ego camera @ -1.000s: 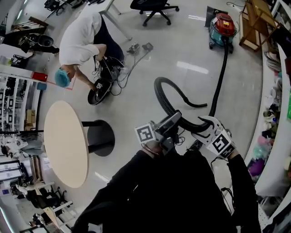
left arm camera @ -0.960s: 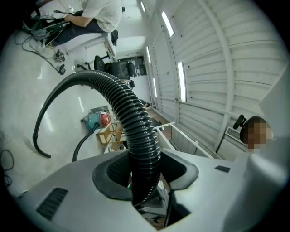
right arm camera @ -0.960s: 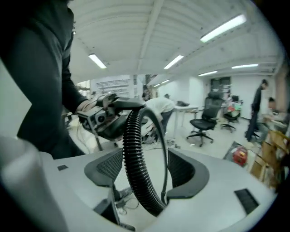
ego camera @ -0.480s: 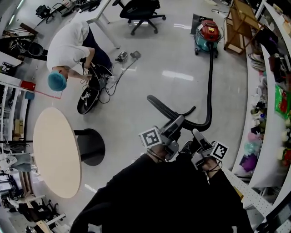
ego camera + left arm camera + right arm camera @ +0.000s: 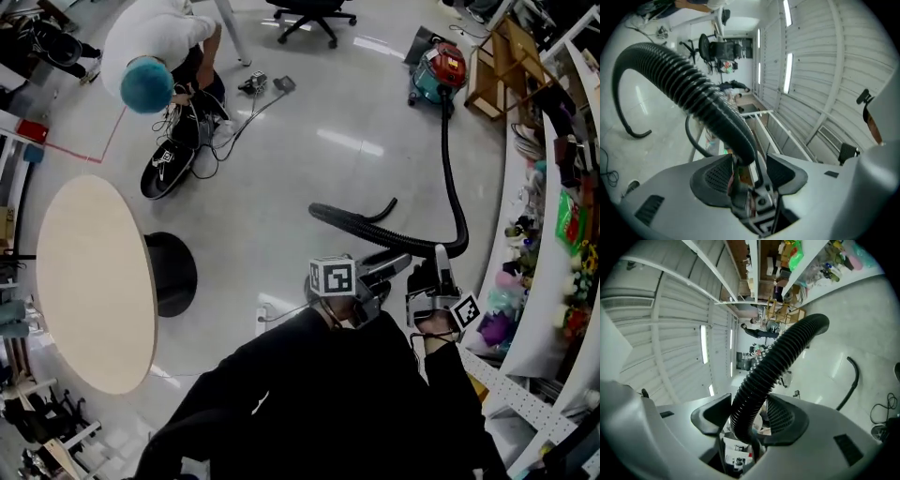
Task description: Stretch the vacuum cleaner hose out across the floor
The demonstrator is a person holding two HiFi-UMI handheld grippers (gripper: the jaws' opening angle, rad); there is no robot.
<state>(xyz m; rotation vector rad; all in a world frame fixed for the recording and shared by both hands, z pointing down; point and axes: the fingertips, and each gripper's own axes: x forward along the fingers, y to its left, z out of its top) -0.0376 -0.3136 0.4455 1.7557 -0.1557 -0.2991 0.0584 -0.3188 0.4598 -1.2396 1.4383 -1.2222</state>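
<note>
A black ribbed plastic vacuum hose (image 5: 452, 159) runs over the glossy pale floor (image 5: 309, 141) from the red-and-teal canister vacuum cleaner (image 5: 439, 66) to both claws, then arches away with its thin end lying on the floor. The left claw (image 5: 398, 262) has just been opening: the hose sits between its pads, against one and clear of the other. The right claw (image 5: 439, 259), just beside it, has just been closing and is clamped on the hose

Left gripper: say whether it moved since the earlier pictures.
Yes. The left gripper has shifted right, away from the table base; its jaws have just been opening round the hose.
</note>
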